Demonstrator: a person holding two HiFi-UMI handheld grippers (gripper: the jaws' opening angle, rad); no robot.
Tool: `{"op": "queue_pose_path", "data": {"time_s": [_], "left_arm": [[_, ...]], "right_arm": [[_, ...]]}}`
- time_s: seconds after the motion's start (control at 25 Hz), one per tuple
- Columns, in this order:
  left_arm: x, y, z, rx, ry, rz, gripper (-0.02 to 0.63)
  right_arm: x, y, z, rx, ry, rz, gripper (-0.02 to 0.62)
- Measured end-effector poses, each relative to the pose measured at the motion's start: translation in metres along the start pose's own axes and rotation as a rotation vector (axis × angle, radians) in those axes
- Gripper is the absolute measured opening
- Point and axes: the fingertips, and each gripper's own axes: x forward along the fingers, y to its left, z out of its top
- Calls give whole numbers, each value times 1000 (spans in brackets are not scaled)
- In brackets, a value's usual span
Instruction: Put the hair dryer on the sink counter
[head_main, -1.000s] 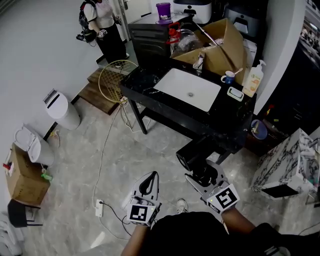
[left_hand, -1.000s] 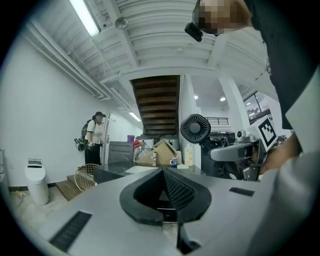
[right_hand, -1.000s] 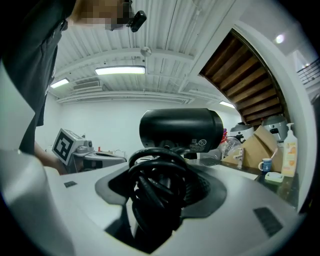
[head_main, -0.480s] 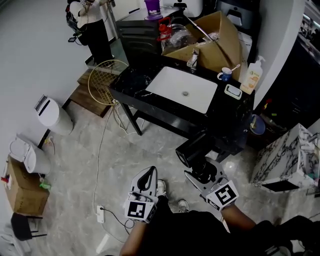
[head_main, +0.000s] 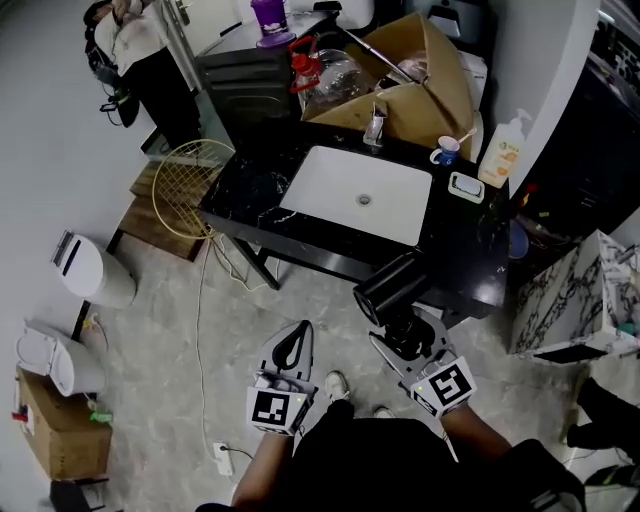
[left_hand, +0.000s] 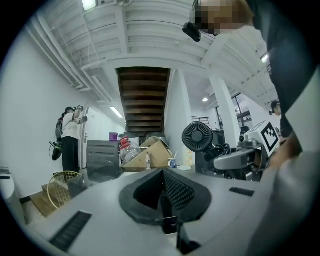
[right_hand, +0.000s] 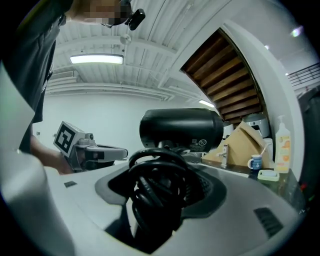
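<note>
Floor (head_main: 150, 360): grey marbled tile. Wall (head_main: 40, 130): plain white. Ceiling (left_hand: 150, 35): white, ribbed; strip light (right_hand: 96, 59) lit. Staircase underside (left_hand: 142, 95): dark wood. Dark cabinet (head_main: 245, 85) by wall; white bin (head_main: 92, 272) on floor.

Basin (head_main: 355, 195) set in counter (head_main: 462, 252), box (head_main: 420, 80) behind it, bottle (head_main: 502, 150) at right rear, hair dryer (head_main: 392, 288) near front edge.

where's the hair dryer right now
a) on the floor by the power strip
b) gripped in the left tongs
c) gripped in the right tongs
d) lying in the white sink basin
C: the right gripper view shows the hair dryer, with its coiled cord, clamped in the right tongs, while the left tongs are shut on nothing.
</note>
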Motion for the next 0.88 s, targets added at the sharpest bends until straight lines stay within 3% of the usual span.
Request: {"op": "queue_pose_path", "data": {"time_s": [0.48, 0.88], "left_arm": [[71, 45, 2, -4, -6, -202, -5], [126, 40, -6, -12, 4, -359, -5]], "right_arm": [[58, -52, -23, 69, 89, -232, 276], [59, -100, -36, 88, 156, -402, 276]]}}
